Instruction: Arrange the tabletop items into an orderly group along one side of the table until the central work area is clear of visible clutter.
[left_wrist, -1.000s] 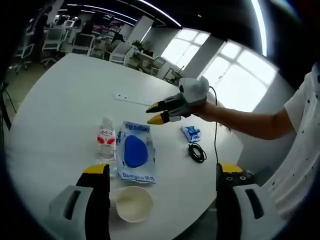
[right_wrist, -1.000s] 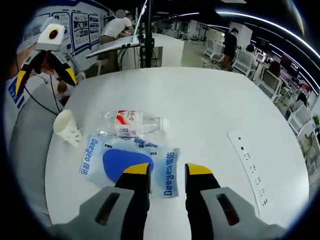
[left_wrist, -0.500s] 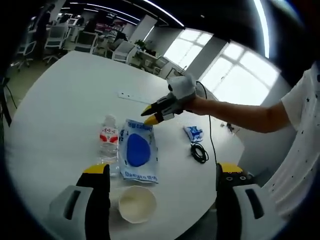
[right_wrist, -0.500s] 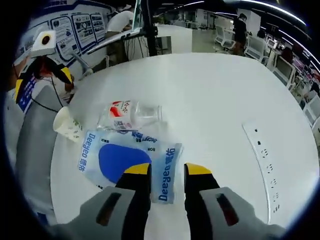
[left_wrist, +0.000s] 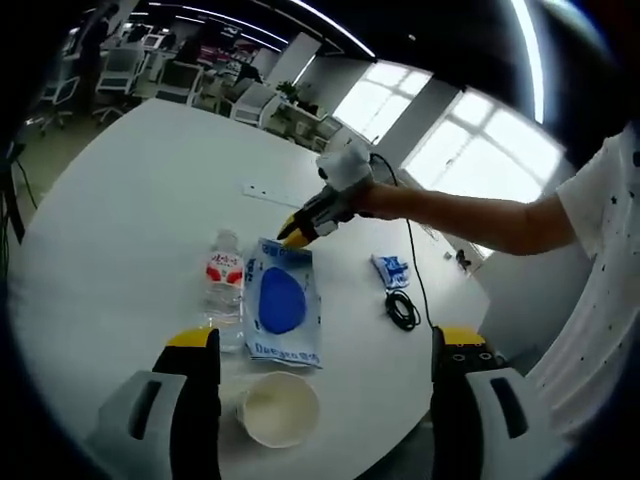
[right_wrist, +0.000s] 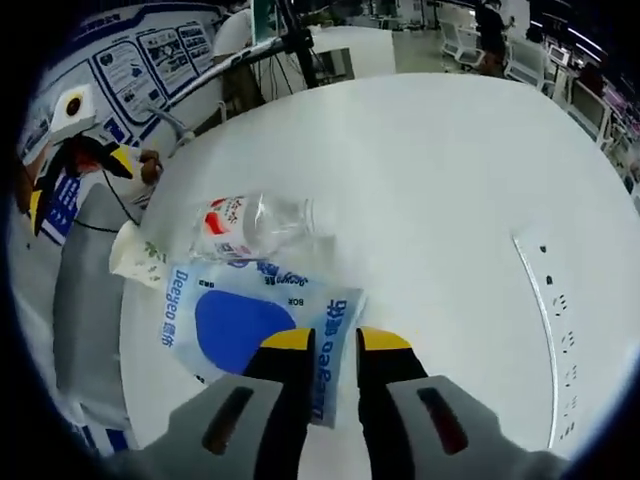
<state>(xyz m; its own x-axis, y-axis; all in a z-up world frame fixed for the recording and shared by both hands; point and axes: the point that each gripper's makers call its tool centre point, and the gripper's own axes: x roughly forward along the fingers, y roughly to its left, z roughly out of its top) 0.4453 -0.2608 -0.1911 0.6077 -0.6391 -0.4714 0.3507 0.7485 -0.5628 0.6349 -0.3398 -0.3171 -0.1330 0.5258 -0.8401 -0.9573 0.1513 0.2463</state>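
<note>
1. Your right gripper (right_wrist: 333, 340) straddles the near edge of the blue wipes pack (right_wrist: 250, 325), jaws narrowly apart; pinch there squarely.
2. The pack lies flat, water bottle (right_wrist: 250, 222) touching at 12 o'clock, paper cup (right_wrist: 135, 258) at 10.
3. Your left gripper (left_wrist: 318, 340) hangs wide apart.

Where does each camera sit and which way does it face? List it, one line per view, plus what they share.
Left gripper view: rides the left hand-held gripper at the table edge, facing across; own open jaws, the person's arm, and the right hand-held gripper show.
Right gripper view: rides the right hand-held gripper, looking down at the blue pouch; own jaws astride its edge.
Shared: pouch, water bottle, paper cup.
</note>
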